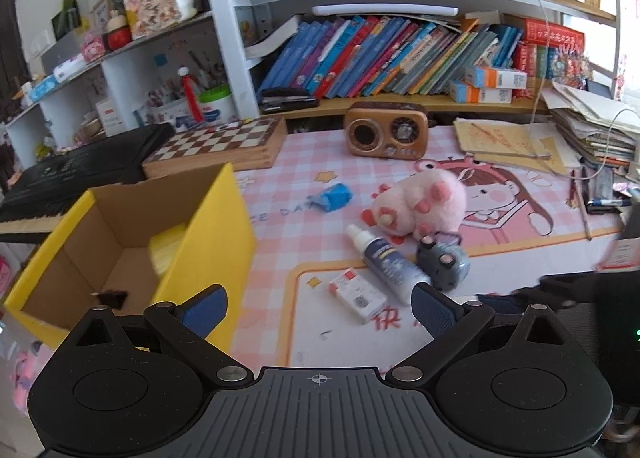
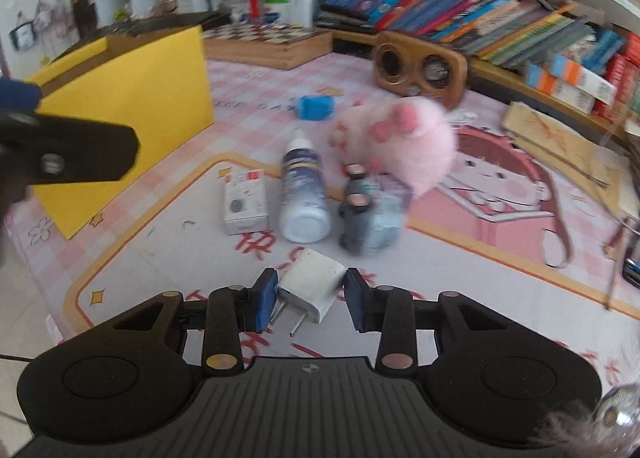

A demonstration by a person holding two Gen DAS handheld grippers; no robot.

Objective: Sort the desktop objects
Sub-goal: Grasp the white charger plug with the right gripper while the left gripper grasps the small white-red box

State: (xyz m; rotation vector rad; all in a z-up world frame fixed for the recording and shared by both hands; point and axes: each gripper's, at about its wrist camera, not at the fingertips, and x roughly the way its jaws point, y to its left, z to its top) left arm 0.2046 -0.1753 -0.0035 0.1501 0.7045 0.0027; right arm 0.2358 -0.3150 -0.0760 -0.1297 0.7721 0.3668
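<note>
Right tool pinches a white charger plug above the counter; left tool hangs spread beside the yellow box.

The right tool (image 2: 311, 300) clamps the white charger plug (image 2: 316, 284) between its blue pads, the plug tilted, its two metal prongs pointing down and back toward the camera, its long axis running diagonally up to the right. The left tool (image 1: 318, 308) is level, fingers wide apart, empty, just right of the open yellow box (image 1: 224, 226). On the counter (image 2: 460, 278) ahead lie a small white carton (image 2: 246, 202), a spray bottle (image 2: 302, 190) on its side with its nozzle pointing away, a grey toy (image 2: 366, 214) and a pink plush pig (image 2: 404, 142), close together; a blue item (image 2: 316, 107) lies beyond.
</note>
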